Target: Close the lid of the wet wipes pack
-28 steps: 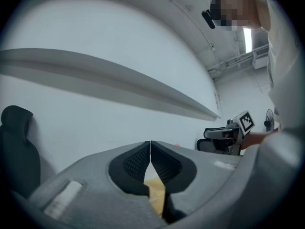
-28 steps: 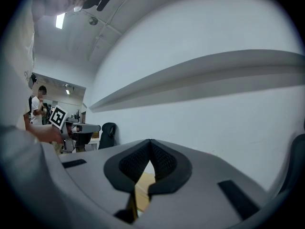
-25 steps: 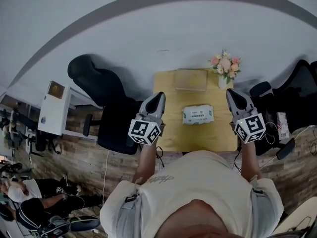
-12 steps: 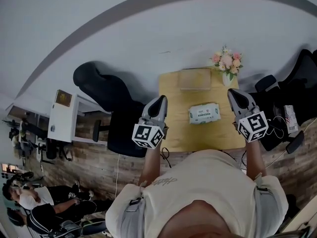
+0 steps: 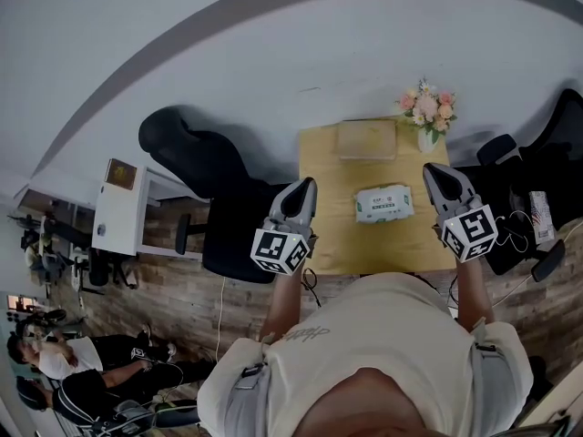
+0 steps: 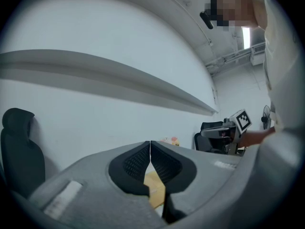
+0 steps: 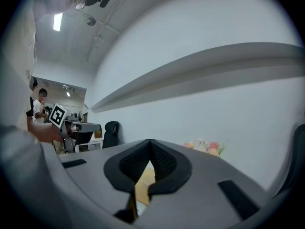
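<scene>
Sitting on table (image 5: 342, 244), wipes pack (image 5: 383, 204), flowers (image 5: 426, 106) in vase (image 5: 426, 140)

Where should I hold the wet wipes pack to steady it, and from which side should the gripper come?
Likely across its short width near one end, coming from above: the wet wipes pack lies flat on the table, long side left to right.

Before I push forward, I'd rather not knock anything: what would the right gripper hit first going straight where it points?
Probably the white wall: the shut right gripper aims above the table, just left of the flowers. Depth is unclear.
</scene>
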`<state>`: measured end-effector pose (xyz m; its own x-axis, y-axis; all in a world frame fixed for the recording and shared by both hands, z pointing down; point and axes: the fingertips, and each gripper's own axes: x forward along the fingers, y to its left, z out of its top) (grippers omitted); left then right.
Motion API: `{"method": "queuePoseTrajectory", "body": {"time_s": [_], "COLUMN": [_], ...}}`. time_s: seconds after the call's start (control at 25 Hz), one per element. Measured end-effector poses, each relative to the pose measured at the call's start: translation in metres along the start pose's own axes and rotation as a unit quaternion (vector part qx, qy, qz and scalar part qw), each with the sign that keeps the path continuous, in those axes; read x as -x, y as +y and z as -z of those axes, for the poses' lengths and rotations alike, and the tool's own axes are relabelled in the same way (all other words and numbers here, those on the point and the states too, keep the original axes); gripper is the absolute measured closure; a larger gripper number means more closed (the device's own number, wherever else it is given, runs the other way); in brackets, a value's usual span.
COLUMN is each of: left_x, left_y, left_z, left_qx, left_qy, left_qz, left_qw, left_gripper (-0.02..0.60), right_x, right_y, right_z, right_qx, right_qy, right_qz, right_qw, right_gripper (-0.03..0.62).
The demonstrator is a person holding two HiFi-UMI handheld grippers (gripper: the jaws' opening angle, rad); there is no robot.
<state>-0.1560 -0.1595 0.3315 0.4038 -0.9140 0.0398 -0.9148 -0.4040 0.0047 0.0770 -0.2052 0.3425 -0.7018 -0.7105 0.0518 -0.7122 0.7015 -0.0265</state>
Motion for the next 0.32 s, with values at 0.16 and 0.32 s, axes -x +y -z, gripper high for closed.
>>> {"method": "queuePoseTrajectory", "body": {"time_s": [0.16,0.32], "left_x": [-0.002,-0.005], "left_y": [-0.003,-0.005], "left_z": [0.006,0.005], "left_qx": [0.009,0.002], "left_qy": [0.005,0.004], "left_qz": [0.007,0.020], "left_qw": [0.9999,0.9998], "left_gripper": [0.563,0.563], "right_x": [-0.007,-0.014], "right_y": [0.005,0.011], "right_z": [0.006,0.003], "right_qx": [-0.001,0.003], "right_qy": [0.009,0.005], "right_qz": [-0.007,-0.012], "right_qw": [1.000,1.000], "right_gripper": [0.591,0.591]}}
